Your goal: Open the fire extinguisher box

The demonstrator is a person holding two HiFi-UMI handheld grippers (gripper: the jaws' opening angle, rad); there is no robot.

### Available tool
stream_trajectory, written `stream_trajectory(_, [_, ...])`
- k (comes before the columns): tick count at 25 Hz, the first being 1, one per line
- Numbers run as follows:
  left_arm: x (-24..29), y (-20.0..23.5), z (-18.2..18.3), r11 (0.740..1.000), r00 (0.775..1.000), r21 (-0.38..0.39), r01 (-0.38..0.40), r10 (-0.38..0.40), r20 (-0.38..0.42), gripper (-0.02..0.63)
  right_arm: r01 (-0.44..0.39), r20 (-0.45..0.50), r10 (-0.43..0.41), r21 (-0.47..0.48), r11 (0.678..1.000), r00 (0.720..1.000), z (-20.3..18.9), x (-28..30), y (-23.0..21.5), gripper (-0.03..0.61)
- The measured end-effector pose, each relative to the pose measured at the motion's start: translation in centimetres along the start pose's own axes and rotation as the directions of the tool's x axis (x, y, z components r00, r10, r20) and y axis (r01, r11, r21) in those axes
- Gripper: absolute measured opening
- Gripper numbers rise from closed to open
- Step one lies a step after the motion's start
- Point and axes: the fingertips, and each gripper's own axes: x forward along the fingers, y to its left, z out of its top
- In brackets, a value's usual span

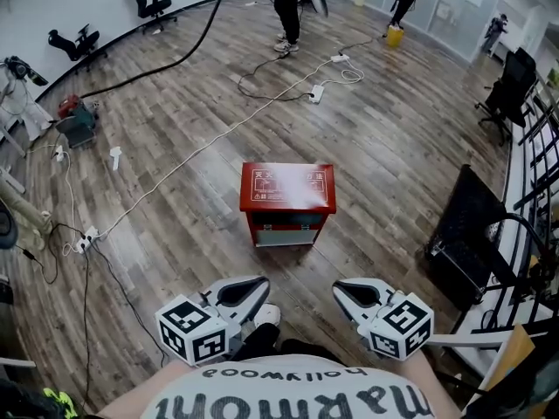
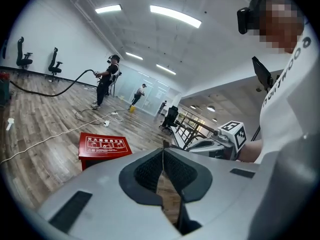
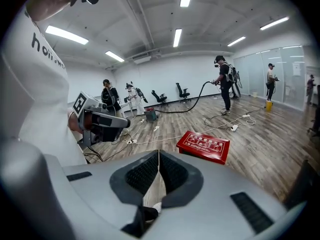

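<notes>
You are standing over the fire extinguisher box [image 1: 287,188], which is sitting on the wooden floor [image 1: 393,147] with its red lid lying flat and shut and its front panel facing you. You are holding the left claw [image 1: 249,288] on the near side of the box, off toward its left corner. The right claw [image 1: 356,293] is hanging off toward its right corner. Both are well apart from the box. Each claw's jaws are pressed together with nothing between them, so no grip is being made yet.

To do this step well, you are going to need the jaws parted before you are reaching the box, so start spreading one claw as you are lowering it. Aim for the front edge of the lid, where it is overhanging the panel, and bring the claw in level with that lip. The other claw could be bracing the box's top rear so it is not sliding or tipping. Mind the white cable [image 1: 188,159] lying beyond the box's left side.
</notes>
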Motion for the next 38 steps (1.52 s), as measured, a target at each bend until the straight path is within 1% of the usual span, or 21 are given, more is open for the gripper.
stream_trajectory(4, [0.6,2.4,0.4,1.000,1.000,-0.021,-0.008,0.007,-0.027,0.011,-0.006,-0.009,0.006,0.004,1.000,1.000,1.2,1.7,-1.0,0.011])
stream_trajectory(9, [2.0,5.2,1.0,1.000,0.997,0.028,-0.002,0.004,-0.071,0.011,0.008,-0.037,-0.008,-0.006,1.000,0.999,1.8,3.2,-2.4,0.011])
stream_trajectory(14, [3.5,7.2,2.3,0.999,0.996,0.027,0.022,-0.020,-0.083,0.011,0.028,-0.056,-0.026,0.023,0.999,0.998,2.1,4.8,-4.3,0.011])
stream_trajectory(18, [4.1,9.0,3.7,0.999,0.996,0.010,0.034,-0.034,-0.083,0.011,0.031,-0.059,-0.029,0.030,0.999,0.998,3.4,6.5,-5.5,0.011])
stream_trajectory(22, [4.8,10.9,5.2,0.999,0.996,0.034,0.041,-0.038,-0.081,0.011,0.032,-0.034,-0.031,0.030,0.999,0.999,5.2,8.4,-6.5,0.011])
stream_trajectory(24, [5.4,11.3,5.8,0.998,0.996,0.038,0.047,-0.044,-0.071,0.011,0.033,-0.041,-0.032,0.007,0.999,0.999,5.6,9.0,-6.9,0.011])
stream_trajectory(27, [6.1,11.7,5.8,0.998,0.996,0.028,0.050,-0.047,-0.077,0.011,0.033,-0.072,-0.034,-0.014,0.999,0.997,5.4,9.4,-7.5,0.011])
stream_trajectory(30, [6.7,11.6,5.6,0.999,0.995,0.003,0.047,-0.047,-0.083,0.011,0.012,-0.102,-0.012,-0.007,1.000,0.995,4.8,9.1,-7.7,0.011])
stream_trajectory(33, [7.5,11.7,5.6,0.999,0.996,-0.014,0.032,-0.033,-0.086,0.011,0.006,-0.117,-0.006,0.007,1.000,0.993,4.5,8.7,-8.8,0.011])
stream_trajectory(35, [8.2,11.6,5.9,1.000,0.997,-0.017,0.016,-0.018,-0.076,0.011,0.002,-0.117,-0.001,0.009,1.000,0.993,4.6,8.5,-9.7,0.011])
stream_trajectory(38, [9.3,11.2,6.0,1.000,0.998,0.009,0.006,-0.006,-0.065,0.011,0.020,-0.089,-0.020,-0.011,1.000,0.996,5.2,8.0,-11.2,0.011])
